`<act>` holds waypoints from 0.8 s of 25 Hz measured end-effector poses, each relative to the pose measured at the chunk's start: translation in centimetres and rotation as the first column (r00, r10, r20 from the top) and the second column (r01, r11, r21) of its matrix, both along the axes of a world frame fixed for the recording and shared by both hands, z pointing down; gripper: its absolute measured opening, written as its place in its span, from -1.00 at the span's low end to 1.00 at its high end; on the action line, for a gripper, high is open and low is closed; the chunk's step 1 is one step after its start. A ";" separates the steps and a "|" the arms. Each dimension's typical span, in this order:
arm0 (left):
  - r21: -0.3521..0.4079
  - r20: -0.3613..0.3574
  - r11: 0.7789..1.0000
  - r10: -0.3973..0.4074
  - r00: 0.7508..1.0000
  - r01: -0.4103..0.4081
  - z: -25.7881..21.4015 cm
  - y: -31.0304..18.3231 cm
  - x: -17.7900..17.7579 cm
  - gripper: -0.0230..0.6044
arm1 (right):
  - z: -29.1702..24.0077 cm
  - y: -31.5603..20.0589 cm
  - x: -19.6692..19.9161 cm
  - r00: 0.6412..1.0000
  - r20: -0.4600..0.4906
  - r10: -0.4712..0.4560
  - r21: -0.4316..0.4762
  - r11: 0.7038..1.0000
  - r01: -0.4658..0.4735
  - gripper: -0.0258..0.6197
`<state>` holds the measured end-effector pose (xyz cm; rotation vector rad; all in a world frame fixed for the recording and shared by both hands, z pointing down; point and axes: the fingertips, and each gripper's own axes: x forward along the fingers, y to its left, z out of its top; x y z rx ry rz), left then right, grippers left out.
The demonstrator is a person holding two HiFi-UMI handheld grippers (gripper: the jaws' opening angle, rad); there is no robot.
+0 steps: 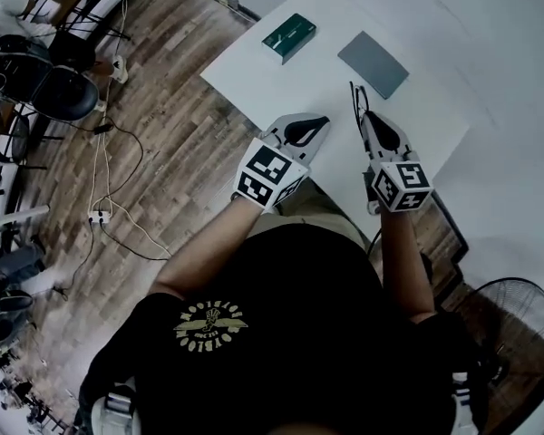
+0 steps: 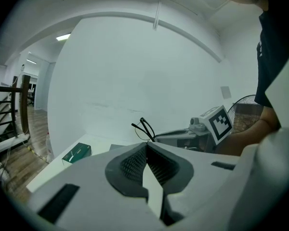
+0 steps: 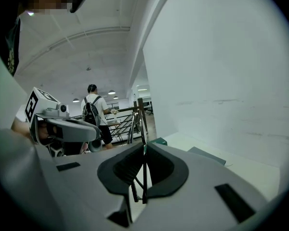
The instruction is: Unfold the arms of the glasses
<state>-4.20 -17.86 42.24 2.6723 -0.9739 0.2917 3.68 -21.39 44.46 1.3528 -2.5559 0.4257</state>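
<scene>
Thin black-framed glasses point(image 1: 356, 100) hang above the white table point(image 1: 453, 34), with my right gripper point(image 1: 366, 116) shut on them. In the right gripper view the folded glasses point(image 3: 140, 125) stand upright between the pressed pads and rise past the tips. My left gripper point(image 1: 318, 124) hovers a little to the left of them, shut with nothing in it; its pads point(image 2: 135, 162) meet at the tip. From the left gripper view the glasses point(image 2: 144, 128) stick up out of the right gripper point(image 2: 158, 137).
A green box point(image 1: 288, 36) and a flat grey case point(image 1: 373, 63) lie farther back on the table. The table's front corner is below the grippers. Chairs point(image 1: 45, 80) and cables lie on the wooden floor at left, a fan point(image 1: 517, 311) at right. A person with a backpack point(image 3: 92, 112) stands far off.
</scene>
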 end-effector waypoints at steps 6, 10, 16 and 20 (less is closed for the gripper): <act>-0.001 -0.017 1.000 0.003 1.000 -0.003 -0.4 1.4 -0.6 -0.90 | -2.0 1.3 -3.3 0.996 0.039 -0.081 0.055 0.995 0.079 -0.86; -0.015 -0.038 1.000 0.015 0.999 -0.015 -0.5 2.3 -0.6 -0.90 | -2.8 2.3 -5.1 0.990 0.053 -0.132 0.077 0.989 0.127 -0.86; -0.038 -0.060 0.999 0.018 0.998 -0.021 -0.4 3.2 -0.6 -0.87 | -3.6 3.7 -6.5 0.981 0.078 -0.179 0.096 0.981 0.171 -0.86; -0.039 -0.100 0.998 0.035 0.994 -0.039 -1.0 3.3 0.0 -0.81 | -3.7 4.4 -6.7 0.977 0.088 -0.194 0.104 0.977 0.185 -0.86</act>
